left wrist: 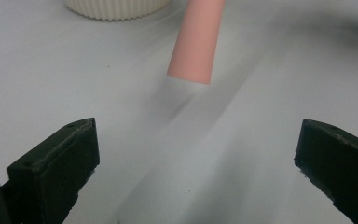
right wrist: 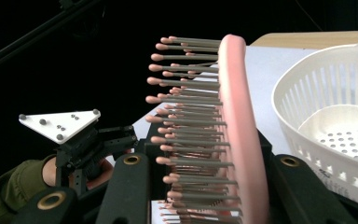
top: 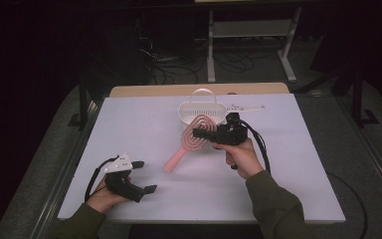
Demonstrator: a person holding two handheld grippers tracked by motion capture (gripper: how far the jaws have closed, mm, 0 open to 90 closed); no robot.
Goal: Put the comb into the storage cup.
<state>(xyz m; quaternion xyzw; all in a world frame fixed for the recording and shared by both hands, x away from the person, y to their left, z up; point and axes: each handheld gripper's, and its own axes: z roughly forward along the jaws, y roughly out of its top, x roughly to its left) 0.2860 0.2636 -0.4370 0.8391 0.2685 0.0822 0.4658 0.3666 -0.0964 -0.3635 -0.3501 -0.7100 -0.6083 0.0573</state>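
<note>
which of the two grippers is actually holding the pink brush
The right gripper: its jaws clamp the pink brush by its head. The left gripper stands open and empty, short of the handle.

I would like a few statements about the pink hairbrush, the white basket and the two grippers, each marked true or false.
1. The right gripper is closed on the head of the pink plastic hairbrush. True.
2. The left gripper holds the brush handle. False: its jaws stand wide open with nothing between them, apart from the handle.
3. The white slotted plastic basket has a brush lying inside it. False: the brush is beside it, in the gripper.
4. The brush bristles have rounded pink tips. True.
5. The basket has a looped handle. True.
</note>
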